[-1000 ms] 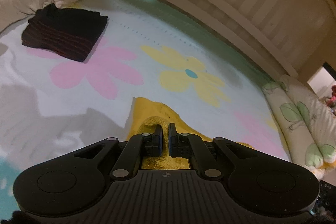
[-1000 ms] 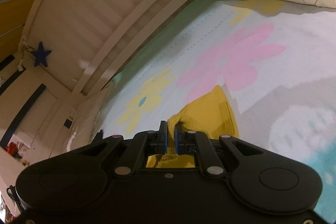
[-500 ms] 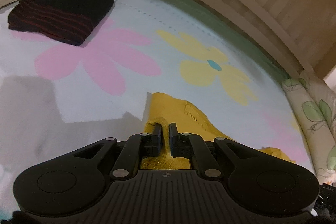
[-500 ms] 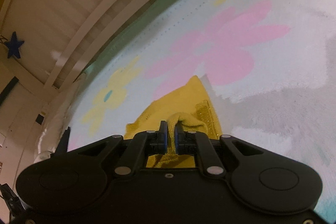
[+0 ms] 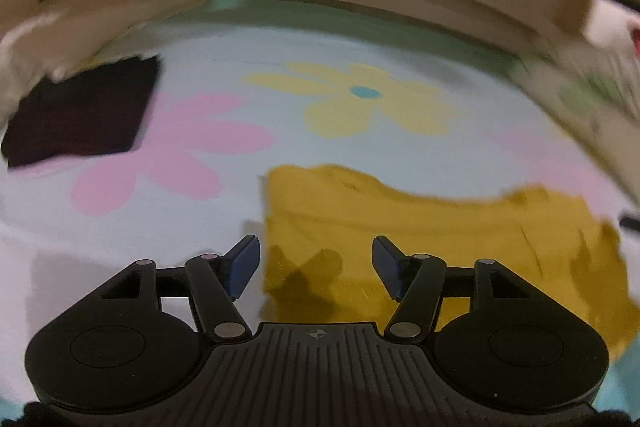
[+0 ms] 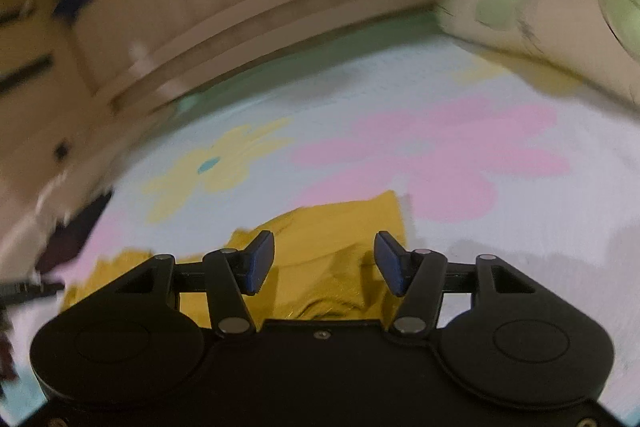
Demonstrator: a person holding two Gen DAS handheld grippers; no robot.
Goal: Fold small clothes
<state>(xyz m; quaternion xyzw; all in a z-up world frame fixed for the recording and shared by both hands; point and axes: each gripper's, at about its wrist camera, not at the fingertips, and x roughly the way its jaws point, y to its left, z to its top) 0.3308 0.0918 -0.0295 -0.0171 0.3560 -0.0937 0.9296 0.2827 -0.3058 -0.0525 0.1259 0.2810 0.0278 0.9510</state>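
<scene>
Mustard-yellow knit garment (image 5: pixel 420 227) lies partly folded; dark folded cloth (image 5: pixel 80 115) looks finished; my left gripper (image 5: pixel 316 267) and right gripper (image 6: pixel 324 263) gape, holding nothing.

We count one mustard-yellow knit garment (image 5: pixel 420 227), one folded black cloth (image 5: pixel 80 115), and two black two-finger tools: left tool (image 5: pixel 316 267), right tool (image 6: pixel 325 263).

No text, label, brand or number can be read in these pictures. Both views are blurred, and the sheet (image 5: pixel 224 227) carries only flower shapes, no letters.
</scene>
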